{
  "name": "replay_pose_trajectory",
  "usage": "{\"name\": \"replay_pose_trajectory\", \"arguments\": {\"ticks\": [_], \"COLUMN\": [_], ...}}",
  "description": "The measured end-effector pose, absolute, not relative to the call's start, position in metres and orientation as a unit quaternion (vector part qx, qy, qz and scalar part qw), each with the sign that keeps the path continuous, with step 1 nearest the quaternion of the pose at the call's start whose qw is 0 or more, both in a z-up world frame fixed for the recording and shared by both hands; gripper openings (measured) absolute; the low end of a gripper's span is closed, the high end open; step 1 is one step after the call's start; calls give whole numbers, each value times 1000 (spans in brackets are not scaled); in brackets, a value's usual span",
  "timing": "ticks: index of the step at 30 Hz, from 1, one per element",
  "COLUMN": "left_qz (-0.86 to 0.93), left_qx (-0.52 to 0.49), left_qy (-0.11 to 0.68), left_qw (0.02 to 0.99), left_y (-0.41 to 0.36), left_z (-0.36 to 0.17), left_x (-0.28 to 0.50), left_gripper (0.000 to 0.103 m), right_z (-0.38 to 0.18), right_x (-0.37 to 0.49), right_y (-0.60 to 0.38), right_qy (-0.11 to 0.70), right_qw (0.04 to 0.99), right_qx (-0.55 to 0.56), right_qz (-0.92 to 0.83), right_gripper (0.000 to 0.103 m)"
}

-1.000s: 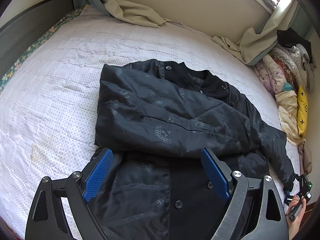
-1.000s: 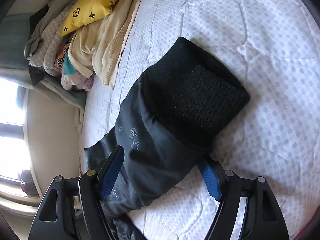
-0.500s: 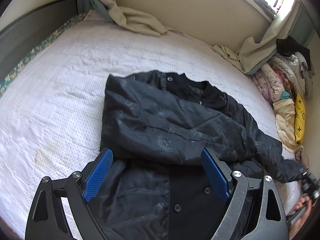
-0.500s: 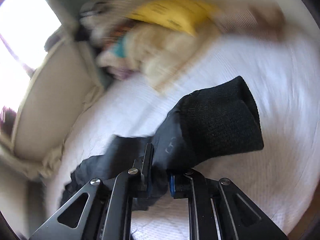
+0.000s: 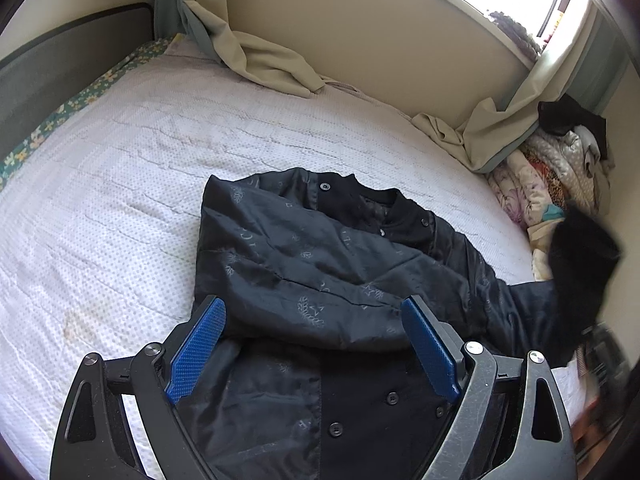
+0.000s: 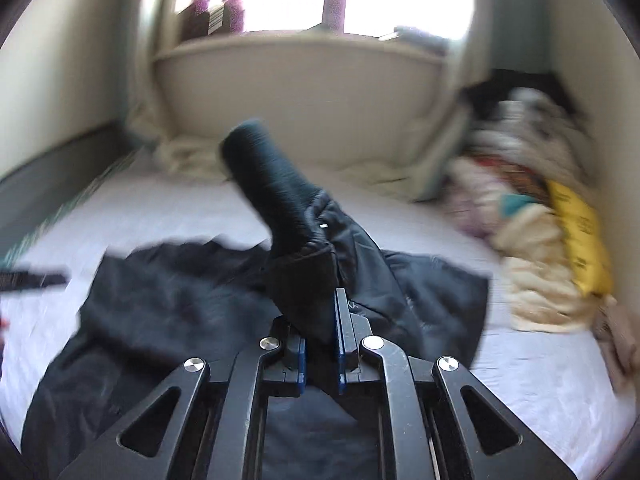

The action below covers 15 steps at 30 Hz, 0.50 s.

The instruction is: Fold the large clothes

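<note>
R gripper (image 6: 320, 320) clamped on jacket sleeve (image 6: 296, 248) near the knit cuff (image 6: 260, 168), sleeve lifted off the bed (image 5: 120, 200). L gripper (image 5: 314, 344) wide open, hovering over jacket (image 5: 304, 264), which lies mid-bed w/ one sleeve folded across. Clothes pile (image 6: 540, 248) on far side.

text: none readable | jacket (image 5: 320, 264): faint pale marks, not legible | yellow pillow (image 6: 580, 232): dark marks, too blurred

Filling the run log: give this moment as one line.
left gripper: open over jacket | right gripper: shut on sleeve, lifted | bed: jacket lying on it
</note>
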<state>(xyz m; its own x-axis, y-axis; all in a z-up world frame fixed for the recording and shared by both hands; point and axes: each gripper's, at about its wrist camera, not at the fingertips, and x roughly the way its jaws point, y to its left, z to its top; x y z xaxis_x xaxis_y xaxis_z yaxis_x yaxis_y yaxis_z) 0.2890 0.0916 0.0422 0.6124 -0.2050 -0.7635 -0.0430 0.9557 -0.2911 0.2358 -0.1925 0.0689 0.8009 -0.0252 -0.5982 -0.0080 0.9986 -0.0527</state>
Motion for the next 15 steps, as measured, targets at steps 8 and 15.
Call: {"name": "replay_pose_trajectory", "arguments": {"ticks": [8, 15], "left_qz": [-49, -45], "left_qx": [-146, -136], "left_qy": [449, 475], "left_qw": [880, 868], "left_y": [86, 81], "left_z": [35, 15], "left_x": [295, 305], "left_gripper": [91, 91], "right_z": [-14, -64], "right_x": [265, 278], "right_y": [-94, -77], "right_qy": [383, 465], "right_qw": [914, 870], "right_qx": [-117, -136], "right_qz": [65, 94], "right_gripper": [6, 33]}}
